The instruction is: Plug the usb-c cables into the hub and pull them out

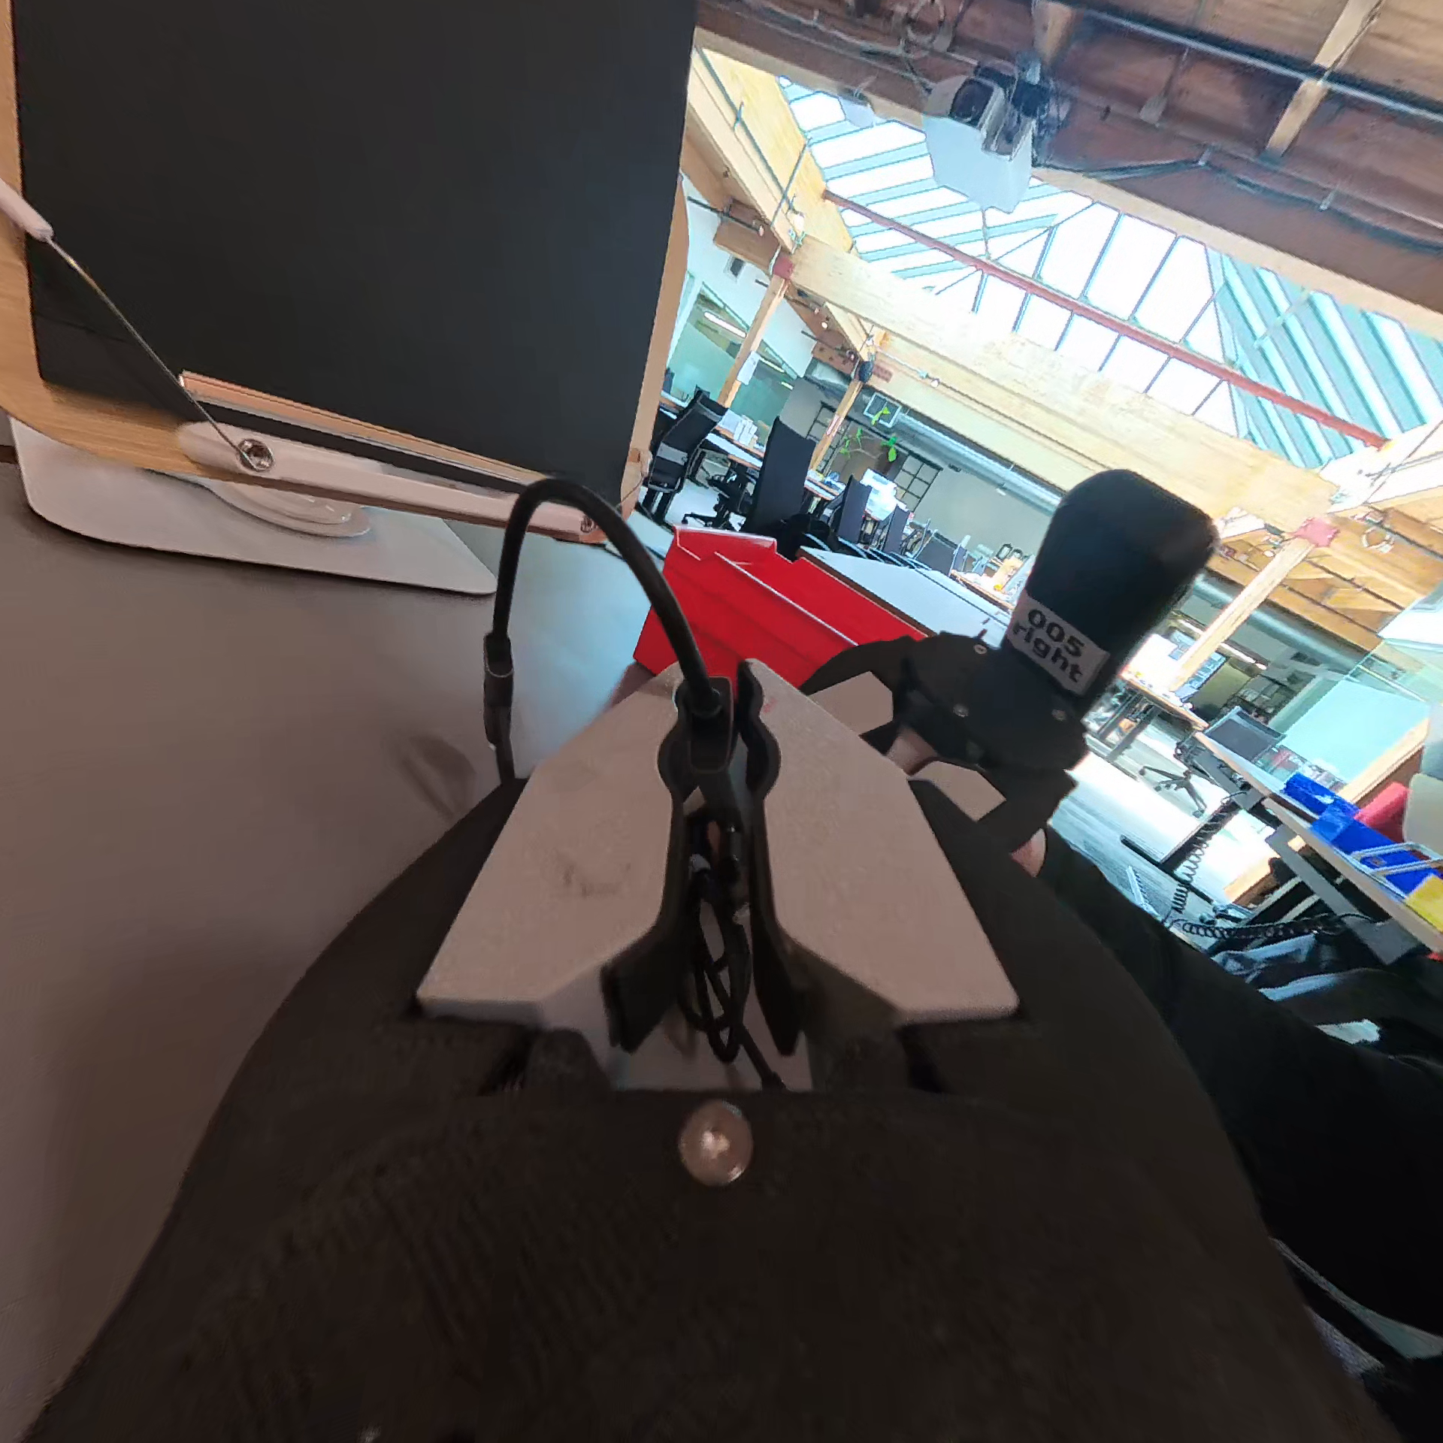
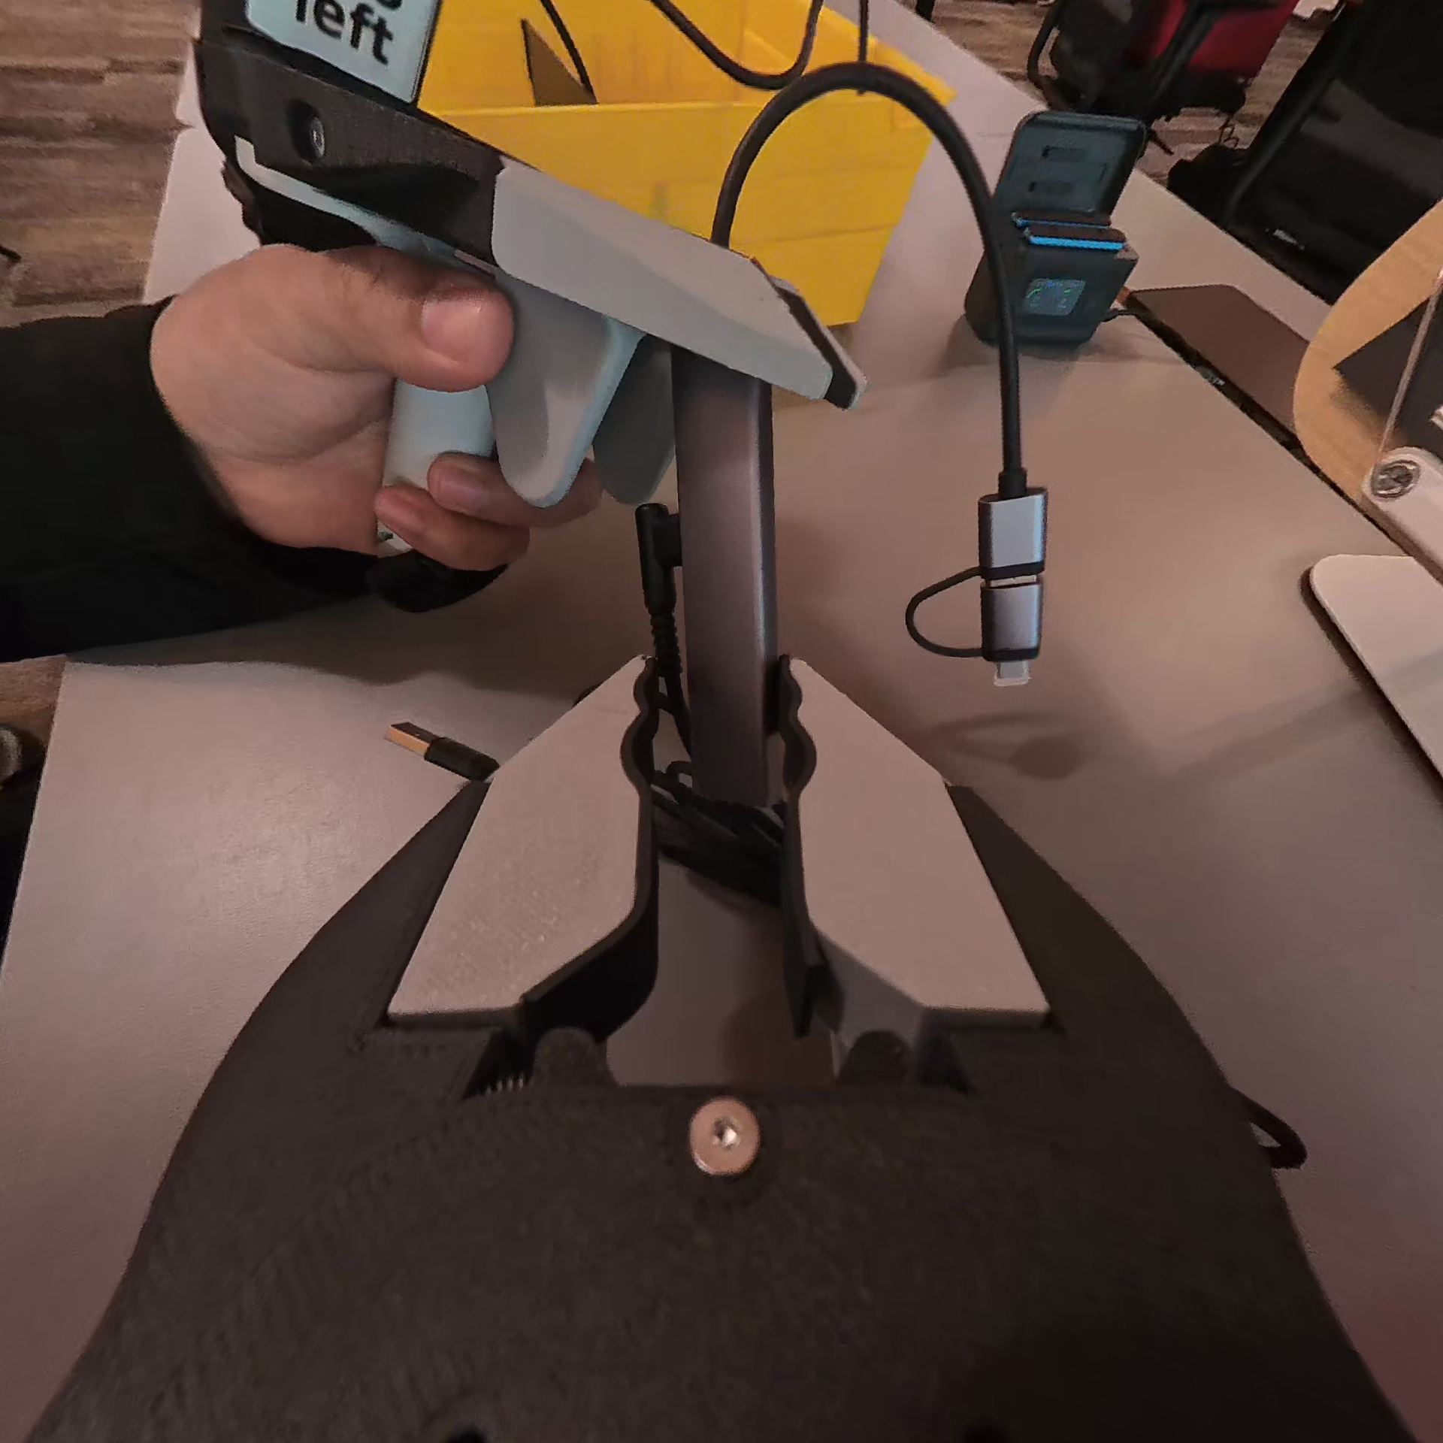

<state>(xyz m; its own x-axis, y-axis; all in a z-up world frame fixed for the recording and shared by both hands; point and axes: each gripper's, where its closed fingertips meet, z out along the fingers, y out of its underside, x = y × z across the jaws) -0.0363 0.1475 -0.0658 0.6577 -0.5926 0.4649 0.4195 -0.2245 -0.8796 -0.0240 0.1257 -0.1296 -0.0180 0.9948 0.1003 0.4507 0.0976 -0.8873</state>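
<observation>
My right tool (image 2: 714, 726) clamps the upright hub (image 2: 722, 562) | my left tool (image 1: 722, 738) pinches the black cable (image 1: 617, 546) | its free plug (image 2: 1011, 586) dangles above the worktop (image 2: 1093, 820).

Matt grey metal hub (image 2: 725, 546)

In the right wrist view, the slim grey metal hub (image 2: 722, 562) loses its top end behind the left gripper (image 2: 847, 383) at twelve o'clock; which port holds the black cable's plug (image 2: 654, 546) is perhaps undecidable.
</observation>
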